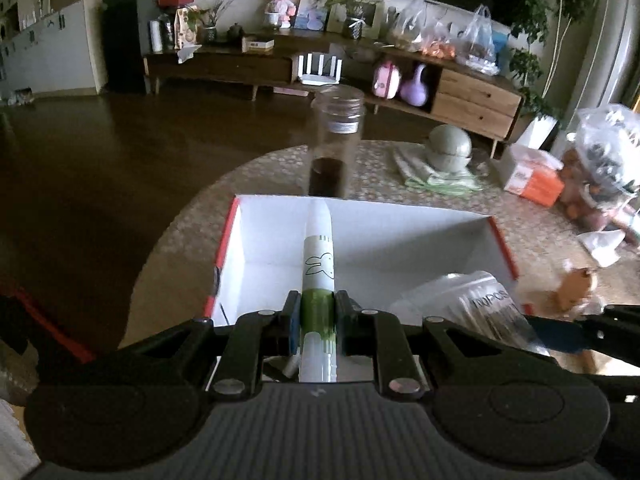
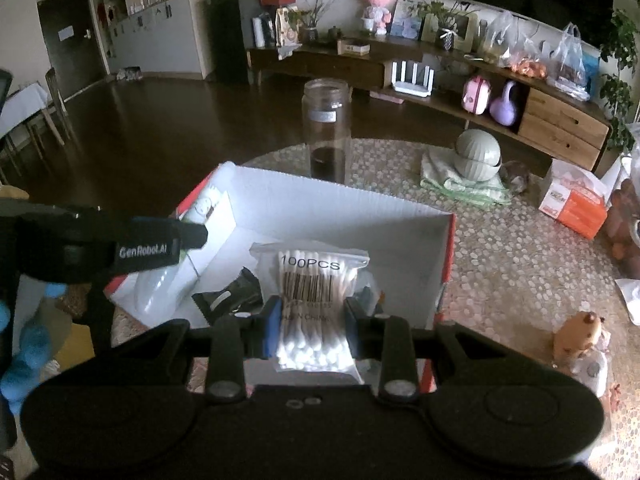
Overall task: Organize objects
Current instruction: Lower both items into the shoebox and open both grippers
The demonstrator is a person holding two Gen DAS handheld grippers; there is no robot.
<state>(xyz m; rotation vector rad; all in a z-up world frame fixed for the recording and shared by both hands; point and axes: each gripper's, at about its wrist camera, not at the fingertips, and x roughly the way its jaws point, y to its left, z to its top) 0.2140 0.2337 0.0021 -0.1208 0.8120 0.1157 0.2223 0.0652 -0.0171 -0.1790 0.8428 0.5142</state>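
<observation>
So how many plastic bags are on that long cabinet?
2. One bag sits mid-cabinet, another bag further right near the plant. More may be hidden between them.

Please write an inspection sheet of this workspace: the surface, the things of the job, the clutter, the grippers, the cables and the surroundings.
Surface: round table with patterned cloth.
Job's things: open white box; white-green tube; cotton swab bag; dark packet in the box.
Clutter: tall jar, green lidded bowl on a cloth, orange tissue box, small bear toy.
Grippers: left gripper shut on the tube; right gripper shut on the swab bag.
Cables: nothing seen.
Surroundings: wooden sideboard, dark floor.
</observation>
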